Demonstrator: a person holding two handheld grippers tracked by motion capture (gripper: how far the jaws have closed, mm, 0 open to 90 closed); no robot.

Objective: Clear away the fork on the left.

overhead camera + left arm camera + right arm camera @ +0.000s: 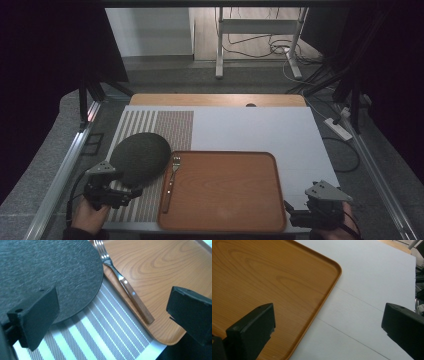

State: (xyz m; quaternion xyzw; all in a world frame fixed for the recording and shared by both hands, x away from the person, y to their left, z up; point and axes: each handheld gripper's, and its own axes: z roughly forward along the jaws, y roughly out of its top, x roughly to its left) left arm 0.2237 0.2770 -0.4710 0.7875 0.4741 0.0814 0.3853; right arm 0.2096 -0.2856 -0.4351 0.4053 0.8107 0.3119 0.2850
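At the near left corner of the table the left gripper (131,194) hangs with its jaws spread wide and nothing between them. In the left gripper view one jaw sits over the rim of the dark grey round slate plate (47,272), though I cannot tell whether it touches; the other jaw is out over the near left corner of the orange-brown wooden tray (160,270). Between the jaws lies the grey-and-white striped woven placemat (100,327).

The slate plate (141,157) rests on that placemat (170,125), its right edge just reaching the tray's left rim. A steel fork with a brown wooden handle (170,184) lies inside the tray (225,190) along its left edge, tines pointing away from the person, right beside the plate.

The right gripper (291,210) is at the near right corner, also opened wide and holding nothing. In the right gripper view its left jaw is over the tray's corner (274,277), its right jaw over the bare white tabletop (367,290).
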